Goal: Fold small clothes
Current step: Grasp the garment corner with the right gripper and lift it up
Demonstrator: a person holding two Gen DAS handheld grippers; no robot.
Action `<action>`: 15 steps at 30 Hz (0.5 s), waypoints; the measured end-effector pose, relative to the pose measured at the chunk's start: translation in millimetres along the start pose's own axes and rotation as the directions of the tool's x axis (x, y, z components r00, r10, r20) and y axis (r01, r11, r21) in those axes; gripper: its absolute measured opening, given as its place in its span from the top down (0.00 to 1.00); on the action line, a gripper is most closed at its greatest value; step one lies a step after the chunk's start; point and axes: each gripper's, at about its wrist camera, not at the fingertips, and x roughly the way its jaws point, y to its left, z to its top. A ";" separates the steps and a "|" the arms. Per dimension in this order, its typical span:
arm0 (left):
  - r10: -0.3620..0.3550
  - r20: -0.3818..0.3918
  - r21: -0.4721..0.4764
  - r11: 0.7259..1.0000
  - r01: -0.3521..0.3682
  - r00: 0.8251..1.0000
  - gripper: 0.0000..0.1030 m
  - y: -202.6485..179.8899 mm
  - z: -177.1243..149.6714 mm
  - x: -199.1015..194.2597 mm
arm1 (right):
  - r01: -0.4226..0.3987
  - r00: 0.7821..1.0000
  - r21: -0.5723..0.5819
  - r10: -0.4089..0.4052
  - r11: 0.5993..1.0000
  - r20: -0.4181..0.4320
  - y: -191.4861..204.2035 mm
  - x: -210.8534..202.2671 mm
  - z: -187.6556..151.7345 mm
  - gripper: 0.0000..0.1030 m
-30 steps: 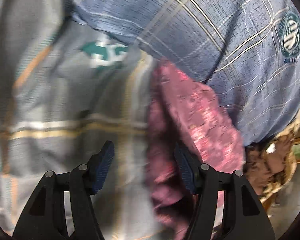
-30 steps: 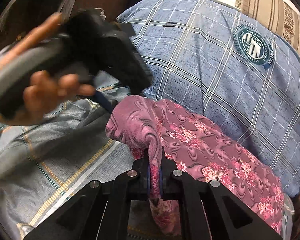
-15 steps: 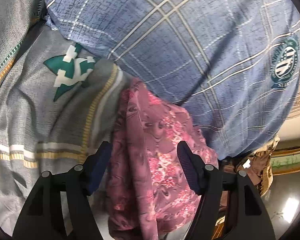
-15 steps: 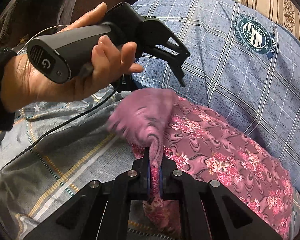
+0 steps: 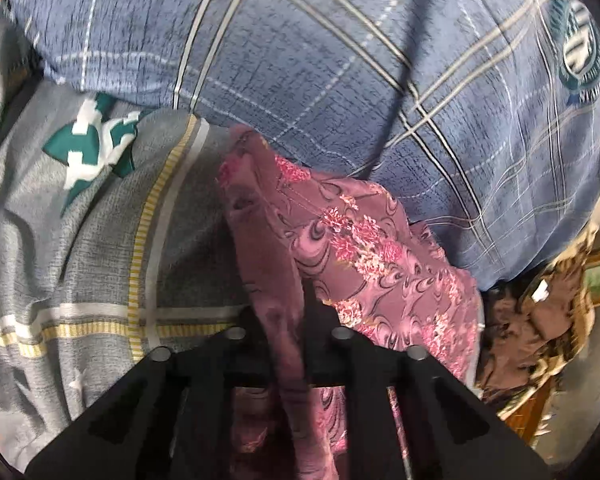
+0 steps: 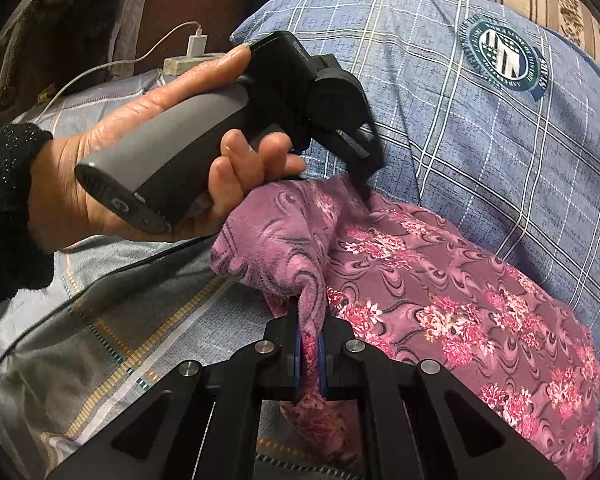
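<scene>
Pink floral garment (image 6: 440, 292) lies rumpled on a grey striped bedsheet (image 6: 112, 344), against a blue plaid pillow (image 6: 480, 120). It looks light, soft and limp; we judge edges the best hold. Our right gripper (image 6: 309, 354) pinches one bunched edge; our left gripper (image 5: 286, 344) is clamped on another fold.

Two grippers (image 6: 309, 350) (image 5: 286, 320) – one floral garment (image 6: 440, 292), one pillow (image 6: 480, 120)
</scene>
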 end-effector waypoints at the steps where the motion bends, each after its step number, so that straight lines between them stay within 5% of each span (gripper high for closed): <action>1: 0.003 0.015 0.010 1.000 -0.004 1.000 0.93 -3.7 -1.4 -3.2 | -0.004 1.000 0.013 0.004 1.000 0.003 -2.9 -2.5 0.8 0.95; 8: -0.068 0.068 0.021 0.998 0.067 0.995 0.93 -29.6 -5.4 -34.1 | -0.032 0.999 0.149 0.027 0.988 0.037 -32.6 -30.5 -1.8 0.95; 15: -0.050 0.107 0.120 0.992 0.037 0.993 0.93 -99.9 -15.7 -33.4 | -0.039 0.998 0.304 0.022 0.952 0.059 -83.0 -60.1 -17.7 0.95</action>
